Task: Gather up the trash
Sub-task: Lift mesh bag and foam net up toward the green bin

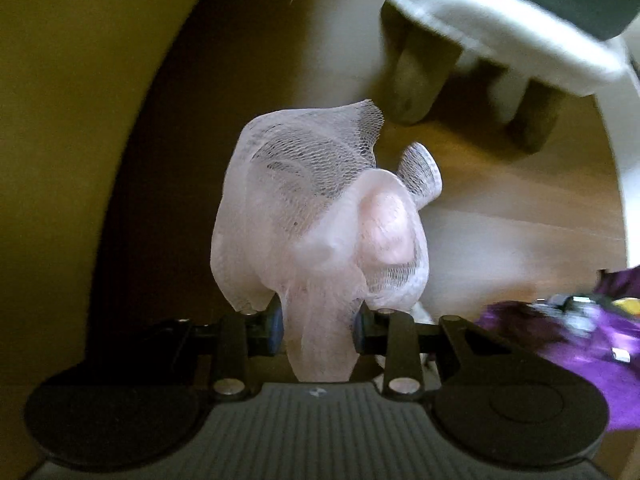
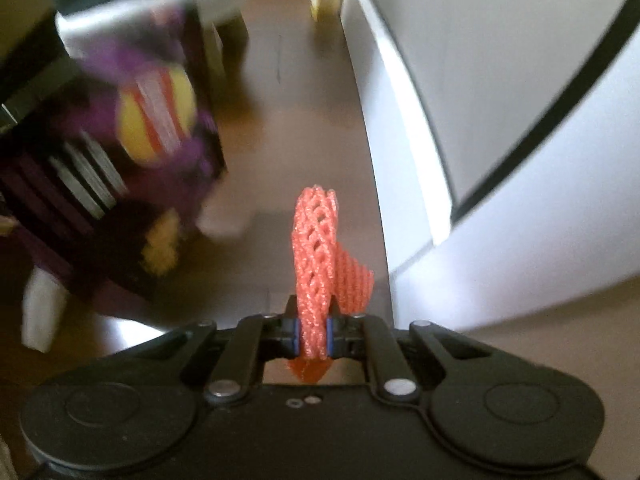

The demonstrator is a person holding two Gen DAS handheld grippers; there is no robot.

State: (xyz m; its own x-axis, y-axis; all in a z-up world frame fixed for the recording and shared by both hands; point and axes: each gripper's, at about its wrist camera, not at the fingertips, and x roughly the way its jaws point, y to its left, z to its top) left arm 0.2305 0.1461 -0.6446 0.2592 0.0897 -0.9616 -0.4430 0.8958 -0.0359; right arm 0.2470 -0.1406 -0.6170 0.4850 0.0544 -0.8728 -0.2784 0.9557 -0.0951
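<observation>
My left gripper (image 1: 319, 326) is shut on a pale pink mesh foam net (image 1: 316, 208), which bulges up in front of the fingers and hangs in the air above a wooden floor. My right gripper (image 2: 313, 334) is shut on an orange foam net sleeve (image 2: 316, 248), pinched flat between the blue pads and sticking up above the floor. Both nets are lifted clear of any surface.
A white piece of furniture on dark legs (image 1: 416, 76) stands ahead in the left wrist view. A purple garment with a yellow print (image 2: 156, 120) shows blurred at left in the right wrist view, and also in the left wrist view (image 1: 592, 340). A white wall or door (image 2: 500, 120) runs along the right.
</observation>
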